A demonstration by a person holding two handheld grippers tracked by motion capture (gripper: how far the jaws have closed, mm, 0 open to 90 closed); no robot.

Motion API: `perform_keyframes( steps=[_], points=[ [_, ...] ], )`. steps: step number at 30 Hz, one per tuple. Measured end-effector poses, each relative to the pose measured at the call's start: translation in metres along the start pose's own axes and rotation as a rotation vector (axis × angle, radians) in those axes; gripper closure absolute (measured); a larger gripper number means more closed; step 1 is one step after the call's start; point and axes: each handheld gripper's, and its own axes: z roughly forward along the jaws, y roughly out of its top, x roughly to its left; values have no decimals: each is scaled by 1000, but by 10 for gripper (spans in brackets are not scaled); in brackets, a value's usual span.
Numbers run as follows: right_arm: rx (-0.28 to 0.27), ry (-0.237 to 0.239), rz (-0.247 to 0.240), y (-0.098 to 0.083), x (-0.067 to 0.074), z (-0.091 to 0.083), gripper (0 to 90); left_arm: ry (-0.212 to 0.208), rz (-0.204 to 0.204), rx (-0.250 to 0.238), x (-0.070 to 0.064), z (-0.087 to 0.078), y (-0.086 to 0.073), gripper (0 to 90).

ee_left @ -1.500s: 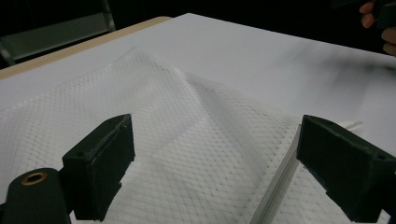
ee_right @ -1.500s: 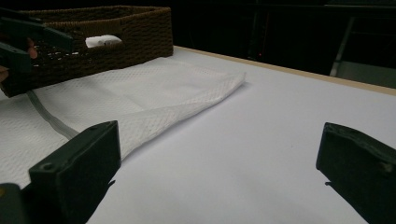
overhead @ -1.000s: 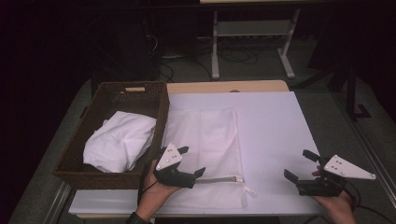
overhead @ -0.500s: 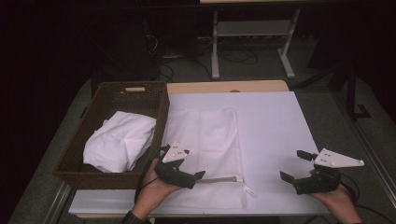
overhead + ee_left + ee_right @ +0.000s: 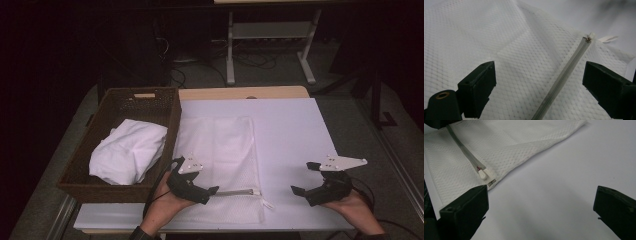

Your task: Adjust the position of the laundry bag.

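The left gripper (image 5: 210, 192) hovers with jaws wide apart over the white mesh bag (image 5: 220, 160), whose zipper (image 5: 564, 75) runs between them. The right gripper (image 5: 302, 177), also wide open, hangs above bare worktop (image 5: 290, 125), the bag's zipper pull (image 5: 482, 173) just beyond its left jaw.

A basket (image 5: 120, 105) sits on the left of the table (image 5: 295, 130) with a cloth (image 5: 127, 157) in it. A mesh bag (image 5: 220, 150) lies just right of it.
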Motion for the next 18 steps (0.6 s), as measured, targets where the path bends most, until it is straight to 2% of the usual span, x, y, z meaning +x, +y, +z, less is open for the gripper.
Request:
perform_keyframes(
  steps=[12, 18],
  points=[
    [49, 12, -22, 13, -1, 14, 0, 9, 31, 17, 0, 2, -4, 116],
    [77, 14, -27, 22, 0, 23, 0, -1, 24, 7, 1, 1, -3, 120]
  ],
)
